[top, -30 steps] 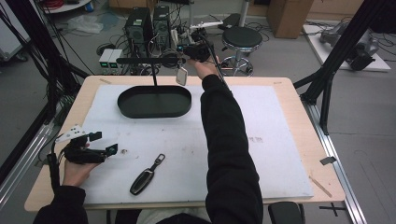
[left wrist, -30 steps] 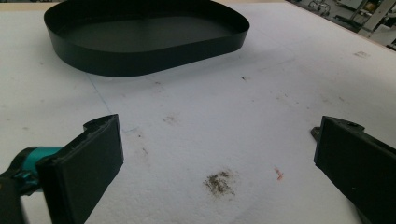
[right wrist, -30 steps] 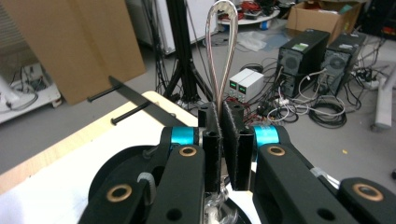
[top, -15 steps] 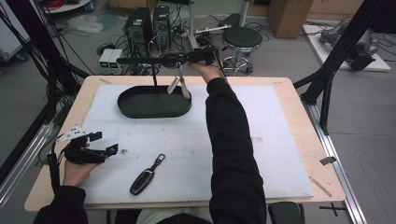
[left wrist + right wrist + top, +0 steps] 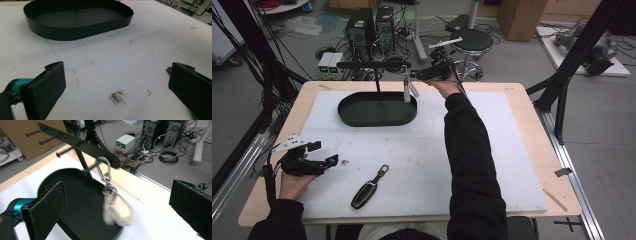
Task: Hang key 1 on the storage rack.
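Observation:
A black rack (image 5: 373, 65) with pegs stands in a black oval tray (image 5: 377, 116) at the far side of the white mat. A pale key fob (image 5: 117, 211) hangs from a peg by a silver carabiner (image 5: 103, 171). My right gripper (image 5: 418, 75) is held just right of the fob. It is open and its jaws have just been opening; the fob hangs free ahead of them, untouched. My left gripper (image 5: 324, 153) rests open on the mat at the near left, with nothing between its jaws. A black car key (image 5: 367, 190) lies on the mat to its right.
The white mat (image 5: 512, 150) covers most of the wooden table. Computers, cables and a round stool (image 5: 472, 40) stand on the floor beyond the far edge. Black frame posts (image 5: 562, 100) rise at the table's right and left sides.
The right gripper has let go of the fob, which now hangs from the rack, and the hand has drawn back to the right. The left gripper has kept still.

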`<action>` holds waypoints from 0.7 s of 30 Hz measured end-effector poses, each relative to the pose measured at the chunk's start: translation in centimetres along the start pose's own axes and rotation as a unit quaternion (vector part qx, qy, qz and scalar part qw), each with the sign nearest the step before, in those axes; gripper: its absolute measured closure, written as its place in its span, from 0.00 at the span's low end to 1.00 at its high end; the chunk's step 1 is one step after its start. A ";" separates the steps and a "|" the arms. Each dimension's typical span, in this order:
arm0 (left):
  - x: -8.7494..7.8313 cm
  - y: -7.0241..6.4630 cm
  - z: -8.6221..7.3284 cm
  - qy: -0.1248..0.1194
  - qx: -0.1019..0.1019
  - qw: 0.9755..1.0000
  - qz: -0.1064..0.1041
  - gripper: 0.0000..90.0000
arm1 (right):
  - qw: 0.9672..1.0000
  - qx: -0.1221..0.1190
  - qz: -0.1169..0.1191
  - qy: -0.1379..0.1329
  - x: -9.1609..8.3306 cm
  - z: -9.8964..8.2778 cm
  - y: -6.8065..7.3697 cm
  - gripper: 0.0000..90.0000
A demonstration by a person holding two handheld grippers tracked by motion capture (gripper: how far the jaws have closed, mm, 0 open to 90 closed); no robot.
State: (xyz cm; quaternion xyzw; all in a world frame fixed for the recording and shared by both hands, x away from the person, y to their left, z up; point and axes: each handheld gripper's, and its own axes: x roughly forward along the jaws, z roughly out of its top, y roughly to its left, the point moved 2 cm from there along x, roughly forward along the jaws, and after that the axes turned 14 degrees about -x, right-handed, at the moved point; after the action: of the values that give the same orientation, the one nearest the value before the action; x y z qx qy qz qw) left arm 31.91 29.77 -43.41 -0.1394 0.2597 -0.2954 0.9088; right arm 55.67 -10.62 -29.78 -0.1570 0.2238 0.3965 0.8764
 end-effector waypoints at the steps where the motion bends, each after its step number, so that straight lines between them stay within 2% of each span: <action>1: 0.0 0.0 0.0 0.000 0.000 1.000 0.000 0.02 | 1.000 0.000 0.000 0.000 0.0 0.0 0.0 0.01; 5: 0.0 0.0 0.0 0.001 -0.001 1.000 0.000 0.02 | 1.000 0.007 0.001 -0.003 -0.9 -1.1 -0.4 0.01; 7: 0.0 -0.1 0.0 0.001 0.000 1.000 0.000 0.02 | 1.000 0.001 -0.006 0.003 -1.3 -1.4 -0.6 0.01; 13: 0.0 -0.1 0.0 0.001 -0.001 1.000 0.001 0.02 | 1.000 0.001 -0.017 -0.006 -2.9 -2.5 -0.8 0.01; 17: 0.0 -0.1 0.0 0.002 0.000 1.000 0.002 0.02 | 1.000 -0.005 -0.018 0.002 -3.7 -3.1 -1.0 0.01; 19: 0.0 -0.1 0.0 0.002 0.000 1.000 0.002 0.02 | 1.000 -0.009 -0.019 -0.007 -4.1 -3.2 -0.9 0.01; 21: 0.0 -0.1 0.0 0.003 0.000 1.000 0.002 0.02 | 1.000 -0.010 -0.023 -0.003 -4.4 -3.5 -0.8 0.01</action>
State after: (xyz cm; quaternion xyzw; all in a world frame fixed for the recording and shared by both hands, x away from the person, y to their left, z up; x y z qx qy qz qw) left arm 31.83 29.71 -43.38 -0.1378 0.2630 -0.2943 0.9084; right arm 52.78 -15.51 -30.36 -0.1693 0.2134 0.3790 0.8844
